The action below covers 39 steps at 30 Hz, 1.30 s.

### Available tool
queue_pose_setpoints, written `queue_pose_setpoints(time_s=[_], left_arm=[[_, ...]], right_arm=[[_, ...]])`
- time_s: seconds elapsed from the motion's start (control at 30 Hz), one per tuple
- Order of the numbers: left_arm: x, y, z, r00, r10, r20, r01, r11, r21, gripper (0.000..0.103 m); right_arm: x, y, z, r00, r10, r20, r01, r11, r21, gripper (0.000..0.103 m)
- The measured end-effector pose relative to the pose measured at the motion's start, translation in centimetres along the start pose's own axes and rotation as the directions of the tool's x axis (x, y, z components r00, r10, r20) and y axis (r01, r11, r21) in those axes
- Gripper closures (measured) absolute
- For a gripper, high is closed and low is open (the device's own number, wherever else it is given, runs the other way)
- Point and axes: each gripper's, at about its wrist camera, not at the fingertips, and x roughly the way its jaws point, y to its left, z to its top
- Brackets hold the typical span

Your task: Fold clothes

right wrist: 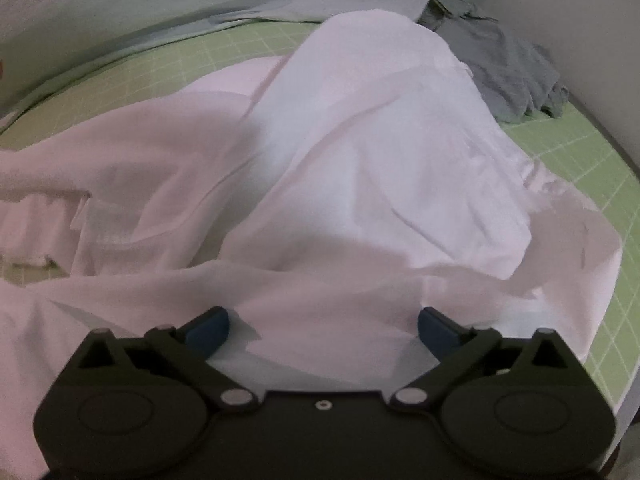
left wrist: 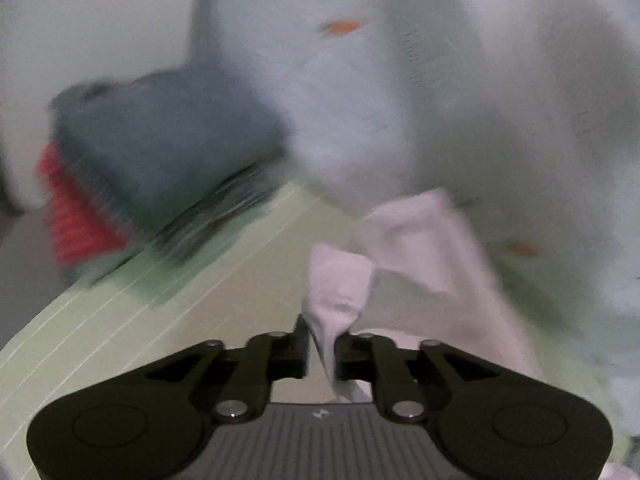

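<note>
The white garment point(right wrist: 360, 152) lies heaped and rumpled on the green gridded mat point(right wrist: 580, 152) of the bench. It looks thin, light and limp, so it will likely sag and bunch wherever it is lifted. The left gripper point(left wrist: 322, 350) pinches a narrow edge of it, while the right gripper point(right wrist: 323, 330) hovers over the cloth with jaws wide apart and nothing clamped; hems and corners seem the surest holds.

The left gripper point(left wrist: 323, 354) angles downward, its jaws nearly together and seemingly pinching a strip of white cloth point(left wrist: 340, 292) (the view is blurred). The right gripper point(right wrist: 323, 326) tilts downward too, jaws spread wide, gripping nothing.
</note>
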Motion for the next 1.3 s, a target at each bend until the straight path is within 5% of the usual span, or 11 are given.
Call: queue_pose_setpoints(time_s=[0.13, 0.27, 0.43, 0.7, 0.87, 0.97, 1.0, 1.3], left_arm=[[1.1, 3.7, -3.0, 0.986, 0.113, -0.123, -0.128, 0.984, -0.125, 0.081], [0.4, 3.9, -5.1, 0.983, 0.131, -0.131, -0.139, 0.989, -0.054, 0.076], [1.8, 1.4, -6.3, 0.988, 0.002, -0.156, 0.007, 0.999, 0.052, 0.072], [5.9, -2.9, -7.2, 0.975, -0.109, -0.196, 0.149, 0.967, 0.205, 0.068], [8.5, -4.4, -6.8, 0.968, -0.103, -0.228, 0.157, 0.96, 0.232, 0.062], [8.8, -4.3, -6.7, 0.962, -0.127, -0.244, 0.18, 0.961, 0.211, 0.078], [8.6, -4.2, -6.6, 0.958, -0.143, -0.247, 0.194, 0.961, 0.196, 0.099], [2.4, 0.2, -6.2, 0.968, -0.194, -0.156, 0.207, 0.976, 0.069, 0.103]], right_arm=[[-0.3, -0.6, -0.5, 1.0, 0.011, 0.009, -0.011, 1.0, 0.019, 0.001], [-0.2, -0.9, -0.5, 1.0, 0.014, 0.011, -0.014, 0.999, 0.034, 0.001], [-0.1, -0.1, -0.4, 1.0, -0.009, 0.004, 0.009, 1.0, 0.023, 0.001], [-0.2, -0.4, -0.4, 1.0, -0.003, 0.002, 0.003, 1.0, 0.031, 0.001], [0.2, 0.2, 0.0, 1.0, -0.023, -0.005, 0.023, 0.999, 0.039, 0.0], [0.3, 0.2, 0.3, 1.0, -0.028, -0.009, 0.029, 0.999, 0.044, 0.0], [0.4, 0.2, 0.3, 1.0, -0.029, -0.01, 0.029, 0.999, 0.045, 0.0], [-0.1, -0.2, -0.5, 1.0, -0.007, 0.008, 0.006, 1.0, 0.027, 0.0]])
